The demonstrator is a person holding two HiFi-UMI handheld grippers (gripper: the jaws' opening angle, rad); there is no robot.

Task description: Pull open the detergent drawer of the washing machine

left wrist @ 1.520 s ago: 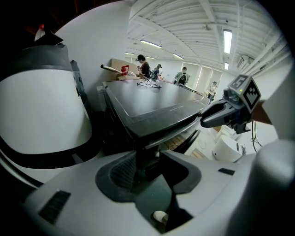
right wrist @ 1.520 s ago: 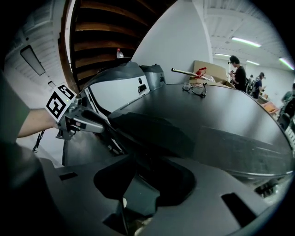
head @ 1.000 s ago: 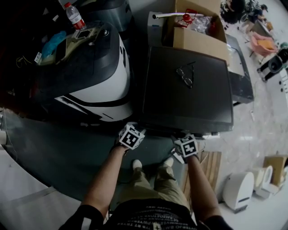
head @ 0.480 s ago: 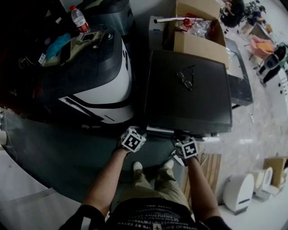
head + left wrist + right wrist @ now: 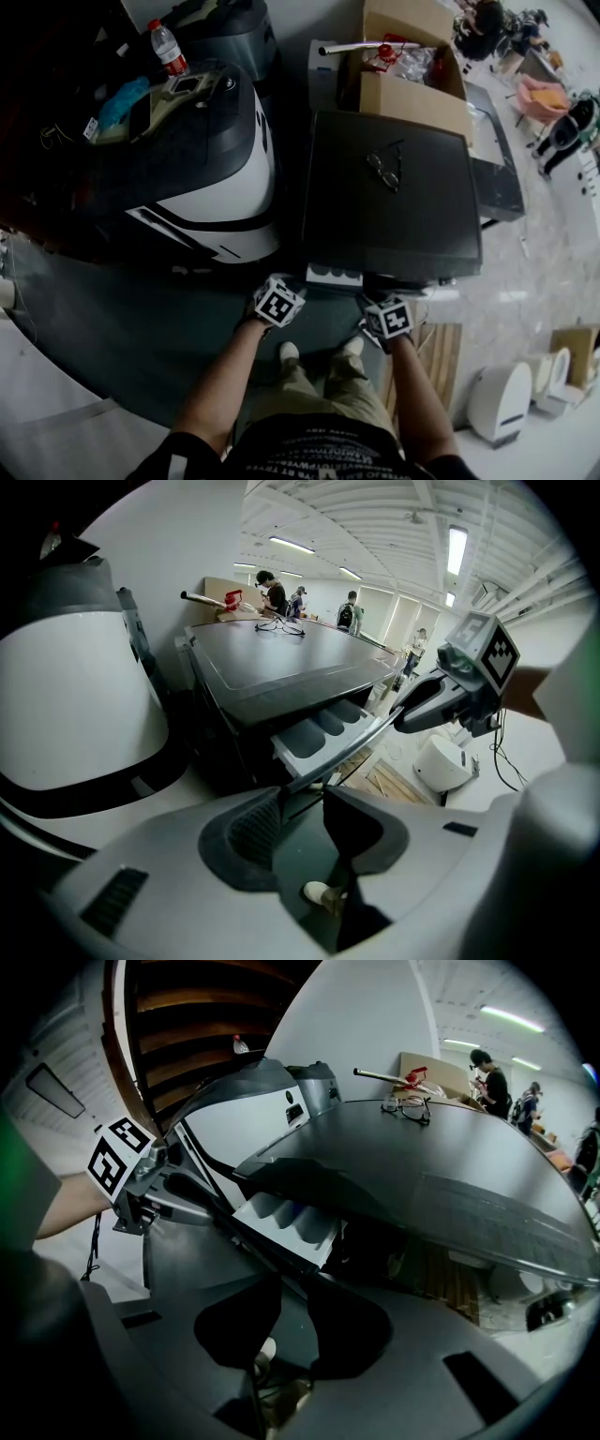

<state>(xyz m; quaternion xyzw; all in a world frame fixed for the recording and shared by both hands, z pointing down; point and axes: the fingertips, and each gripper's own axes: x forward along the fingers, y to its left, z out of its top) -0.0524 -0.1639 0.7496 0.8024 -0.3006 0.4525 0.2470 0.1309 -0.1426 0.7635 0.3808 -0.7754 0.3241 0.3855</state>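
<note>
Currently the drawer [image 5: 335, 275] stands partly out of the machine [image 5: 412, 220], at the left of its front, with its compartments showing. I have the left gripper [image 5: 300, 794] clamped on one end of the drawer's front panel and the right gripper [image 5: 292, 1283] clamped on the other end. Each pair of jaws has the panel's edge between its tips. Step in hand, in my judgement: the pull itself, partway done. The next move calls for a straight, level draw toward me, both ends kept even so the drawer does not skew or bind.
</note>
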